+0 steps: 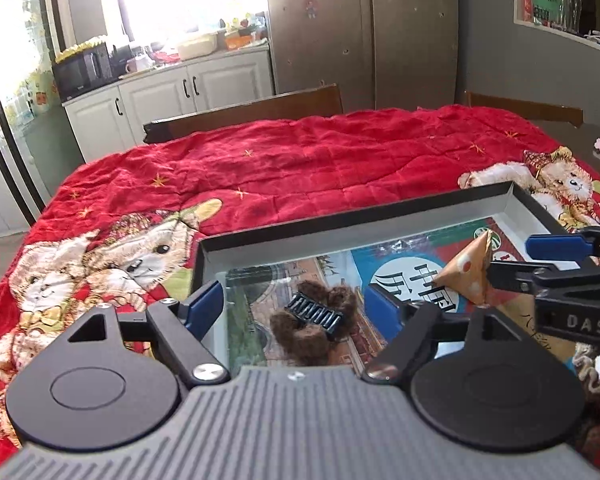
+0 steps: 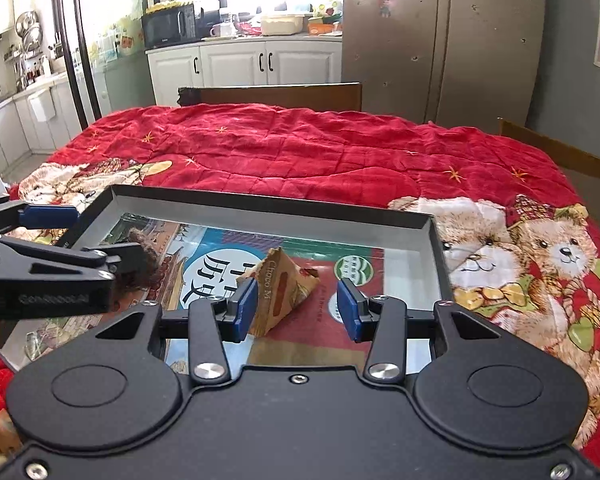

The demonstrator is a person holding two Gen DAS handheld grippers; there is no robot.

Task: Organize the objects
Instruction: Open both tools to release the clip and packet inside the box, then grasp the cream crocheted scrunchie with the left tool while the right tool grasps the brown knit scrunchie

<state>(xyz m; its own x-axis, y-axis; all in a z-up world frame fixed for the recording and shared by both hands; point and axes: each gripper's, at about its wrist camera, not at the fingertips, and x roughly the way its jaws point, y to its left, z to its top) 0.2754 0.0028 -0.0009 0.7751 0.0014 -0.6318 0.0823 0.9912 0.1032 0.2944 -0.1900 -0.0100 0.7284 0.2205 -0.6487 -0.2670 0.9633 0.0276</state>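
We've got both grippers over the tray (image 2: 430,222), which sits on the red quilt (image 1: 300,160) w/ teddy-bear print.

Left gripper (image 1: 296,300): jaws wide apart, nothing held. Brown fuzzy hair clip (image 1: 314,322) w/ black claw lies on the tray floor between the blue pads (image 1: 208,302), clear gap on both sides, no contact.

Right gripper (image 2: 296,308): jaws part open. Triangular snack packet (image 2: 284,288), orange/tan, "Choco M" print, stands upright on the tray floor between the pads. Left pad (image 2: 246,308) looks to be right against or in front of the packet edge, can't tell if touching; right pad clearly apart from it. So not clamped.

In the left wrist view the packet is to the right of the clip, near but not touching. Tray floor is glossy w/ printed graphics.
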